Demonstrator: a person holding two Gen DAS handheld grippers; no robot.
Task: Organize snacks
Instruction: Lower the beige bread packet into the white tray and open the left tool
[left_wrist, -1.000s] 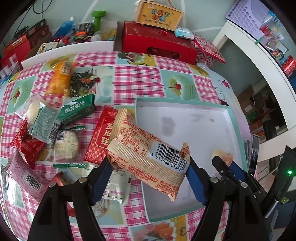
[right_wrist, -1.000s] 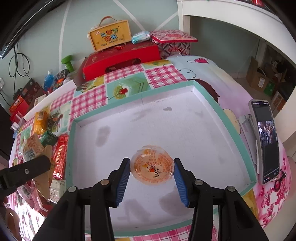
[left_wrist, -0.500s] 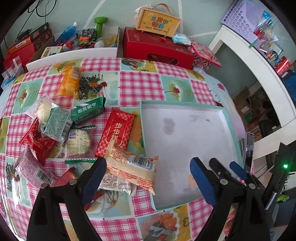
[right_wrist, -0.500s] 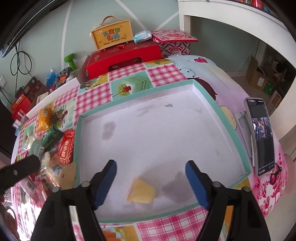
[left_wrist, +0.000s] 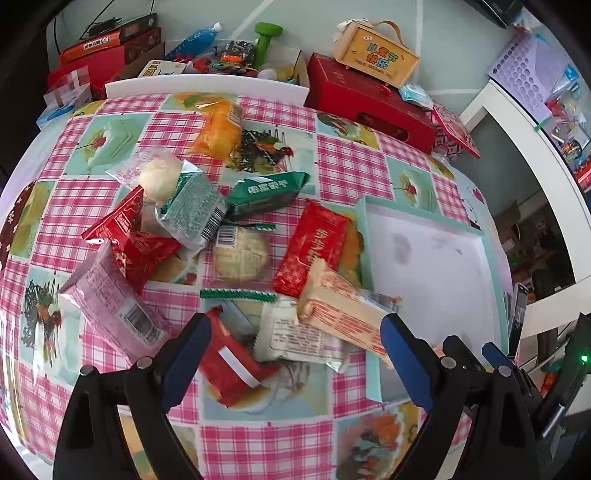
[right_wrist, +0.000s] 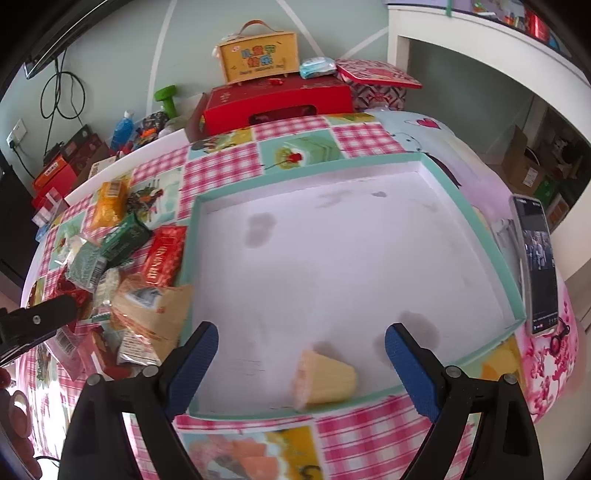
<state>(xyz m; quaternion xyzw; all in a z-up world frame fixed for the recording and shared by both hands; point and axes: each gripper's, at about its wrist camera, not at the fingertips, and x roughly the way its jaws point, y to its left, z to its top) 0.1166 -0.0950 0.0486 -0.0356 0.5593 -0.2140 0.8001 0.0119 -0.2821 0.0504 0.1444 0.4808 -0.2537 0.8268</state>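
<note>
A heap of snack packets lies on the checked tablecloth left of a shallow tray with a teal rim (left_wrist: 484, 236). My left gripper (left_wrist: 295, 354) is open and empty above the heap's near side. A beige and red packet (left_wrist: 343, 314) leans on the tray's left rim, with a red packet (left_wrist: 314, 247) behind it. My right gripper (right_wrist: 301, 363) is open and empty over the tray (right_wrist: 480, 236) near its front edge. A yellow jelly cup (right_wrist: 325, 376) lies on its side inside the tray, between the fingers and below them.
A phone (right_wrist: 539, 262) on a stand sits right of the tray. A red box (left_wrist: 369, 103) with a yellow carry box (left_wrist: 376, 55) on top stands at the table's back. More clutter lies behind the table. A white shelf (right_wrist: 491, 48) is at the right.
Both grippers opened. The left let go of the beige and red packet, which now rests against the tray rim. The right let go of the jelly cup, which lies tipped in the tray. Both pulled back.
</note>
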